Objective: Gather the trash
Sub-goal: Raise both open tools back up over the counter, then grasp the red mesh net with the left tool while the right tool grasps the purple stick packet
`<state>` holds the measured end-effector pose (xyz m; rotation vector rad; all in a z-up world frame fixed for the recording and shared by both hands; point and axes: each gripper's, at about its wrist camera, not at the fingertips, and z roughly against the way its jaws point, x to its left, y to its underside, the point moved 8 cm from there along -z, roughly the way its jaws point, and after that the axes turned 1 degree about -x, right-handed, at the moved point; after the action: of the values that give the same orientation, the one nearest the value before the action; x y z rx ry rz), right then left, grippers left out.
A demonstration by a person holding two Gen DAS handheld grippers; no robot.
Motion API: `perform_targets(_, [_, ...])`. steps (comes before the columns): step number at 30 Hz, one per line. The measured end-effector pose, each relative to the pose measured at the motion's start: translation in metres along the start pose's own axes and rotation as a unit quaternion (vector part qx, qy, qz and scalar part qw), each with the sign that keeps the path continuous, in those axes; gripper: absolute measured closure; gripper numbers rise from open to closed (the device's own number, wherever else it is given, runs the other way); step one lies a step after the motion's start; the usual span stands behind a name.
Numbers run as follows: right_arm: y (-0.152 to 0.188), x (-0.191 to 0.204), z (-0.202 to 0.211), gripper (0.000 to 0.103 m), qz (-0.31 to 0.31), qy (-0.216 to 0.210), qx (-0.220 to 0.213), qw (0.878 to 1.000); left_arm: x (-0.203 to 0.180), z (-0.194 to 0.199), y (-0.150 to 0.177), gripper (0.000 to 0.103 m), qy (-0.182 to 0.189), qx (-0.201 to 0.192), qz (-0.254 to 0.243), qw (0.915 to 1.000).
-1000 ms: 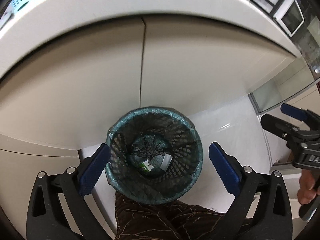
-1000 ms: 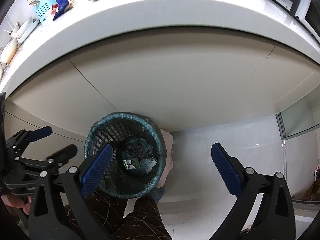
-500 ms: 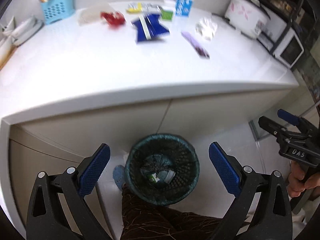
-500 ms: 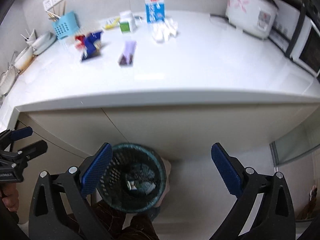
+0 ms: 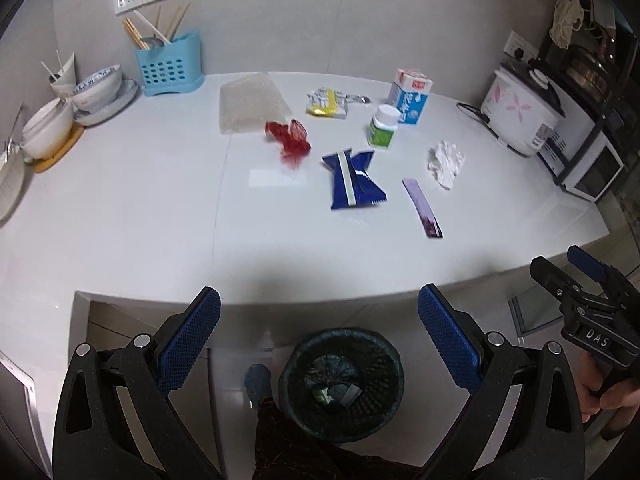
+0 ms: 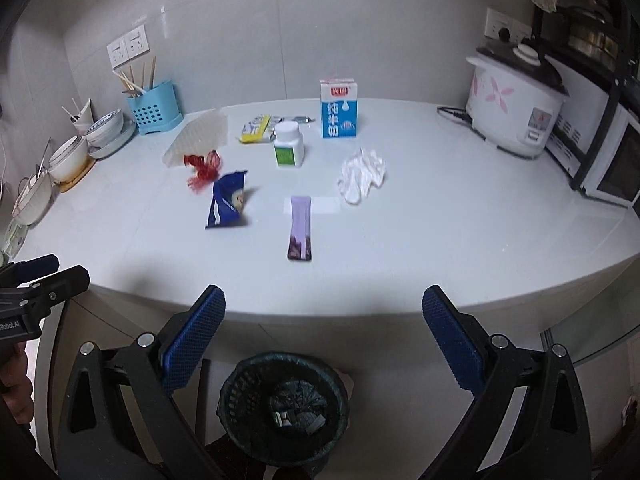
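Trash lies on the white counter (image 5: 120,208): a red net (image 5: 290,140), a blue wrapper (image 5: 354,180), a purple sachet (image 5: 422,206), a crumpled tissue (image 5: 445,162), a yellow packet (image 5: 326,103), a clear bag (image 5: 250,102), a white bottle (image 5: 383,126) and a milk carton (image 5: 410,96). The dark mesh bin (image 5: 342,380) stands on the floor below the counter edge, with a few scraps inside. My left gripper (image 5: 318,340) is open and empty above the bin. My right gripper (image 6: 324,340) is open and empty too, over the bin (image 6: 284,404).
A blue utensil holder (image 5: 170,64) and stacked bowls (image 5: 96,92) stand at the back left. A rice cooker (image 5: 524,108) and a microwave (image 5: 588,164) stand at the right. The person's leg (image 5: 304,448) is beside the bin.
Both grippers have risen and tilted up from just over the bin; the counter top and its trash have come into view. Both jaws stayed open.
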<state>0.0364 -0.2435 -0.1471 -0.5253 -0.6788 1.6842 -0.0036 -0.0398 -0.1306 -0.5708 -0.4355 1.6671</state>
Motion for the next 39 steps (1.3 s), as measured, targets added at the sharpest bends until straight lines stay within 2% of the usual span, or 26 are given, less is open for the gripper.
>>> perform_targets(9, [-0.045, 0.007, -0.013, 0.008, -0.003, 0.008, -0.006, 1.000, 0.016, -0.012, -0.049, 0.006, -0.003, 0.001, 0.015, 0.9999])
perform_targets(19, [-0.090, 0.012, -0.036, 0.008, -0.005, 0.023, 0.003, 1.000, 0.023, -0.030, -0.106, 0.006, -0.003, -0.002, 0.000, 1.0000])
perform_targets(28, [-0.095, 0.015, -0.076, 0.008, -0.008, 0.033, 0.041, 0.999, 0.035, -0.074, -0.135, 0.006, 0.004, 0.023, 0.000, 0.9997])
perform_targets(39, [-0.086, 0.017, -0.131, 0.008, -0.024, 0.048, 0.093, 0.994, 0.057, -0.144, -0.149, 0.006, -0.003, 0.065, 0.010, 0.9978])
